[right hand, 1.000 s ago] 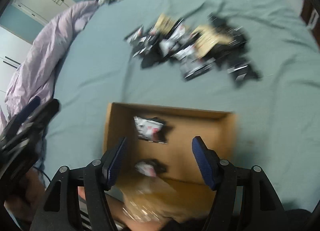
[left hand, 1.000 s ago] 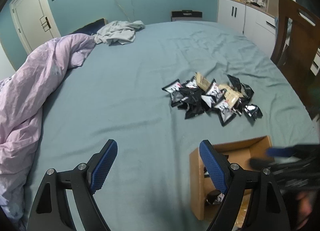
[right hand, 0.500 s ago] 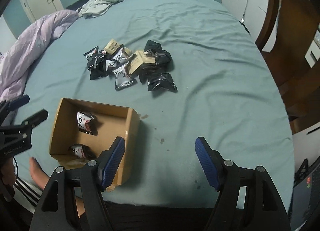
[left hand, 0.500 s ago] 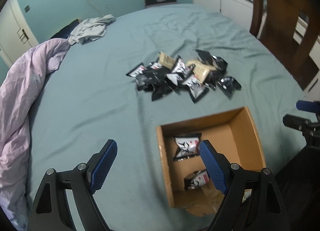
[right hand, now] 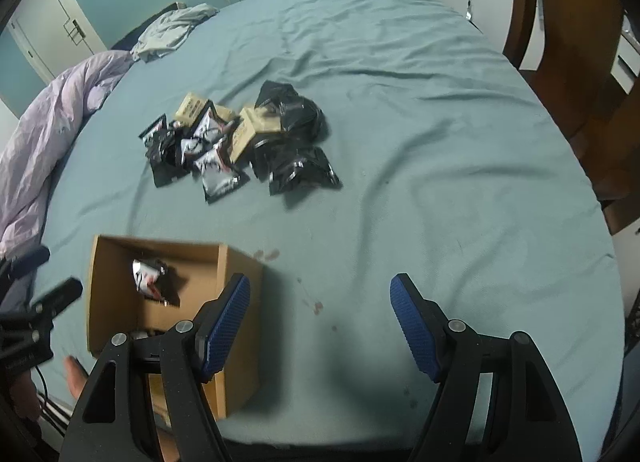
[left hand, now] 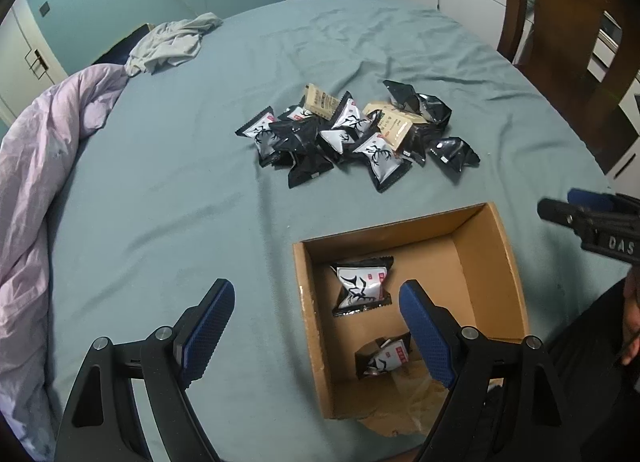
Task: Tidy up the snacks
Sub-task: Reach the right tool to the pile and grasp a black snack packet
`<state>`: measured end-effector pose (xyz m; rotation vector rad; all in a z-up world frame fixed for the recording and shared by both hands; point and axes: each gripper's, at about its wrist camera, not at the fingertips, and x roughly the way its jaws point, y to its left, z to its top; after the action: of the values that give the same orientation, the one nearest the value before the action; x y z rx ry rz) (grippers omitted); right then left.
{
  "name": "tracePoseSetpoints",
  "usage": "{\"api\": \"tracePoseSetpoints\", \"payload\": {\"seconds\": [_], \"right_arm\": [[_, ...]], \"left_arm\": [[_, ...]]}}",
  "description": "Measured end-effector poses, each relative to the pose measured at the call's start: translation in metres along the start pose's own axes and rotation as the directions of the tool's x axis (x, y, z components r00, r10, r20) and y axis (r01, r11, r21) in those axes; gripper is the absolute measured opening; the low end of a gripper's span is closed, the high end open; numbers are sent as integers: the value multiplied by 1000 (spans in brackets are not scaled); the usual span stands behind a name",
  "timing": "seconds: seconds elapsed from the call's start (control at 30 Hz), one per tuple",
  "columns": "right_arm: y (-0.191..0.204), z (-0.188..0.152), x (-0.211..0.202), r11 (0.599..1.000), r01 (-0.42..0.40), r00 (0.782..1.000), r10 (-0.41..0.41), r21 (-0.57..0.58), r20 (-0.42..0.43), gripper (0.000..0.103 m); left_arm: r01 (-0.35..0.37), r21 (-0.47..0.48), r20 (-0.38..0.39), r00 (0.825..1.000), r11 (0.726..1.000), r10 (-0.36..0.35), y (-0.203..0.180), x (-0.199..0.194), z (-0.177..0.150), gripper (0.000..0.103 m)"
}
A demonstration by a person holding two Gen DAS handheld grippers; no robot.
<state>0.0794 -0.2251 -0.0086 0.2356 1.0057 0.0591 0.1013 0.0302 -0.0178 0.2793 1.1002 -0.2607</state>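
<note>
Tools, left tool [left hand: 316,322] and right tool [right hand: 320,320], hang spread and empty above the teal bed [left hand: 168,189]; two black-and-white snack packets [left hand: 362,286] lie in the brown cardboard box [left hand: 506,258] near its front edge.

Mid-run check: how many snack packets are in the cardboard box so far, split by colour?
Black-and-white packets: 2
Tan packets: 0 in the cardboard box; the tan ones in view lie in the heap on the bed
Total in the box: 2
</note>
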Motion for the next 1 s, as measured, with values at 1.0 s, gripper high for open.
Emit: {"api": "tracePoseSetpoints", "payload": {"seconds": [1.0], "right_arm": [[10,92,145,1000,1,995,-3,-20,-103,72]], "left_arm": [[31,-12,-23,999,999,-31,-2,13,9,86]]}}
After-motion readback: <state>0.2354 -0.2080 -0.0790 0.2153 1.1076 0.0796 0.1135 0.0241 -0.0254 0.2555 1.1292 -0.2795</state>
